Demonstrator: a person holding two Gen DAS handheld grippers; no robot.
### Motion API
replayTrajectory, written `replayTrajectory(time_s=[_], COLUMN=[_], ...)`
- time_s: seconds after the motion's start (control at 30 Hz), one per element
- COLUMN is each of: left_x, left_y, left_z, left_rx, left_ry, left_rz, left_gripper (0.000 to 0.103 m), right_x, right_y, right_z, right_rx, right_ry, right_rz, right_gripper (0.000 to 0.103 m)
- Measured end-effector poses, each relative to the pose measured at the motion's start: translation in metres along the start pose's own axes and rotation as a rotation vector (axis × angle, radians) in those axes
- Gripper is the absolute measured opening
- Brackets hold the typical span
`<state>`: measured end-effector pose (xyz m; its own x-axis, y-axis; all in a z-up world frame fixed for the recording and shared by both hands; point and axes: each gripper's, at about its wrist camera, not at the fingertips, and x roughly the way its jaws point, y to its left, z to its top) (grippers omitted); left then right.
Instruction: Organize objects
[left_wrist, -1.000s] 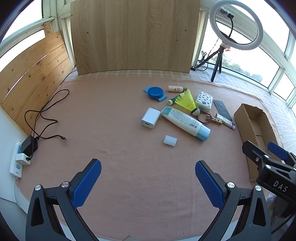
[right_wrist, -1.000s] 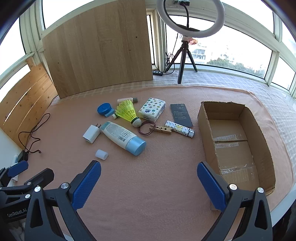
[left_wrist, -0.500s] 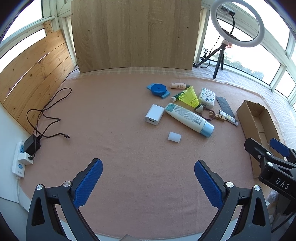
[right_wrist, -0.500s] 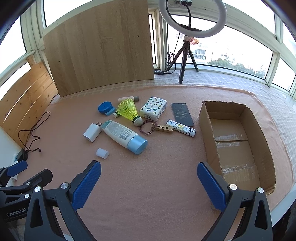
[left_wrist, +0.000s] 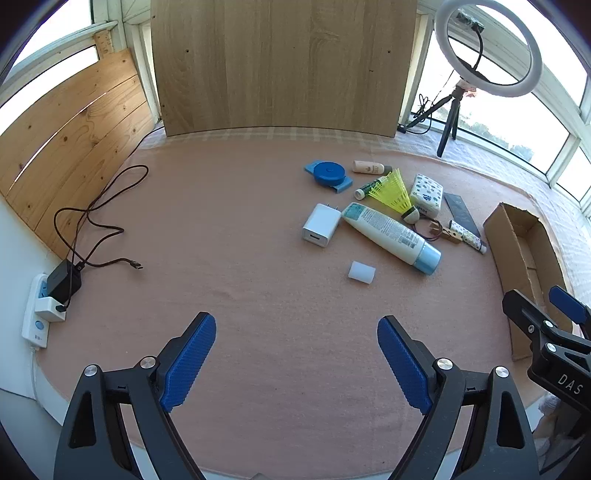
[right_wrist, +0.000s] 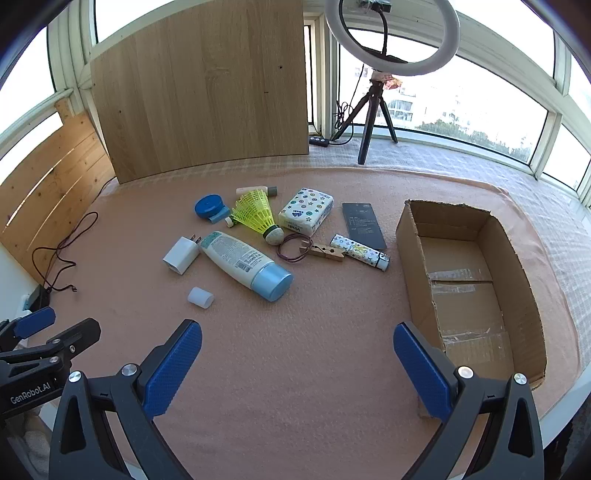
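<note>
Several small objects lie in a cluster on the pink cloth: a white lotion bottle with a blue cap (right_wrist: 245, 265) (left_wrist: 391, 232), a white charger (right_wrist: 181, 254) (left_wrist: 321, 225), a yellow shuttlecock (right_wrist: 258, 216), a tissue pack (right_wrist: 306, 211), a blue round case (right_wrist: 208, 206), a wooden clothespin (right_wrist: 327, 253), a patterned tube (right_wrist: 360, 252), a small white cylinder (right_wrist: 200, 297) (left_wrist: 362, 272). An empty cardboard box (right_wrist: 524, 273) stands to the right. My left gripper (left_wrist: 297, 356) and right gripper (right_wrist: 297, 363) are open and empty, near the table's front edge, short of the cluster.
A dark card (right_wrist: 364, 225) lies beside the box. A ring light on a tripod (right_wrist: 373, 122) stands at the back. A wooden board (right_wrist: 203, 92) leans behind the table. A power strip with a charger and cable (left_wrist: 55, 291) sits at the left edge.
The left gripper has drawn back and turned slightly, so the cluster looks a little farther off. The right gripper has barely moved. Both stay open.
</note>
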<state>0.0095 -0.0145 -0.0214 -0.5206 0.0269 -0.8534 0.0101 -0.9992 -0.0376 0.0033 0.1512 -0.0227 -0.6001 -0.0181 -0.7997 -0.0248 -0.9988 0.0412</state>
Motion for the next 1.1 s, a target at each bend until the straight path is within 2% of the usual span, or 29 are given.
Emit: replayTrajectory(time_s=[0.6, 1.1], left_x=[0.016, 0.013], left_y=[-0.002, -0.009], left_z=[0.005, 0.007], left_rx=[-0.003, 0.002], left_ry=[0.029, 0.013], left_rz=[-0.01, -0.018], left_gripper=[0.092, 0.09], right_x=[0.014, 0.017], right_y=[-0.014, -0.013], right_z=[0.0, 0.001], right_rx=[0.021, 0.008], right_ry=[0.028, 0.035], right_rz=[-0.016, -0.001], right_gripper=[0.103, 0.103])
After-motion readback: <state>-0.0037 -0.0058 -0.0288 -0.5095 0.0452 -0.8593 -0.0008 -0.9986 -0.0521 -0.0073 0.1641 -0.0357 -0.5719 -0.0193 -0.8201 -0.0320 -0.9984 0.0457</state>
